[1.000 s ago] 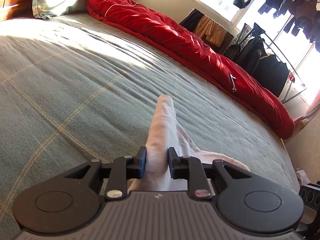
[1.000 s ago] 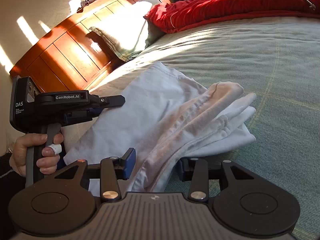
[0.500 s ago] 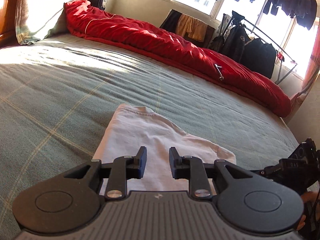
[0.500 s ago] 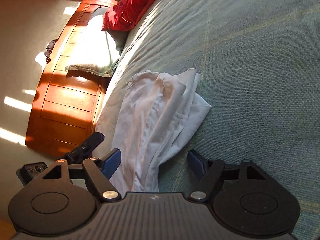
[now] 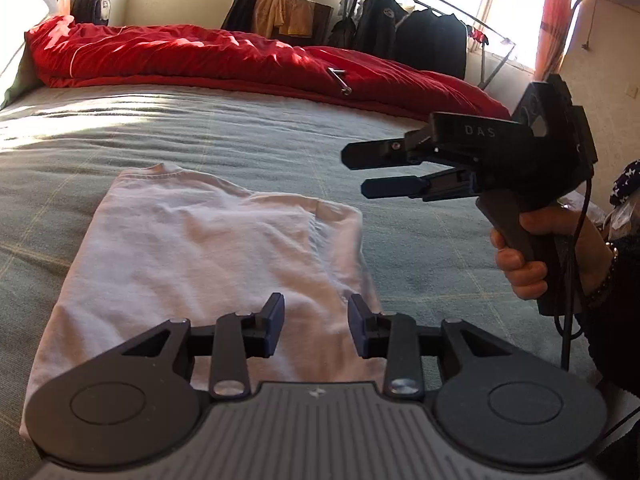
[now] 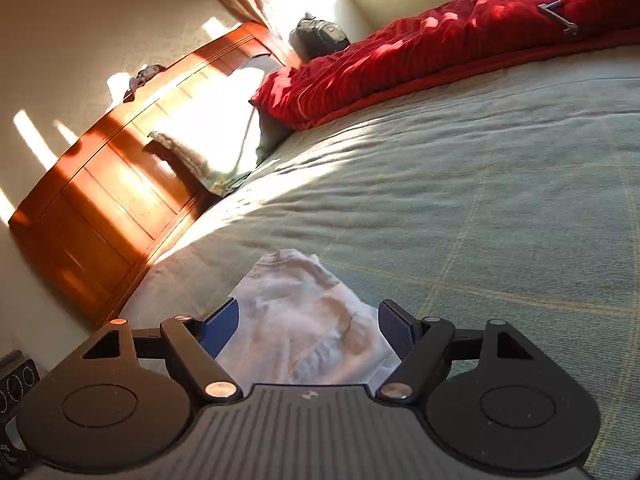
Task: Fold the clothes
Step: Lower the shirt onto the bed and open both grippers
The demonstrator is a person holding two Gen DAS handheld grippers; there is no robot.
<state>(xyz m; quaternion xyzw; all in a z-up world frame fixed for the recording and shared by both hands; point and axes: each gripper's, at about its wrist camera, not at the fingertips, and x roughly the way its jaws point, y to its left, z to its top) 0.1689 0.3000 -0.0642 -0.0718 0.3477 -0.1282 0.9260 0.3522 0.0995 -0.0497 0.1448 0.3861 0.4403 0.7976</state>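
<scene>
Here, the folded white shirt (image 5: 208, 256) lies flat on the green bedspread (image 5: 400, 168), lower centre of the left wrist view. The left gripper (image 5: 316, 320) hovers above its near edge, jaws apart and empty. At right of frame, the right gripper (image 5: 360, 172) is raised off the cloth, fingers spread, holding nothing.

Pale pinkish-white shirt (image 5: 208, 248) ahead of black left tongs (image 5: 316, 326) with blue pads (image 5: 274, 332). Grey-green bedspread (image 5: 280, 136), thin yellowish checks. Bright red quilt (image 5: 224, 60) farther beyond. Orange-brown wooden headboard (image 6: 108, 196) left of black right tongs (image 6: 310, 326).
</scene>
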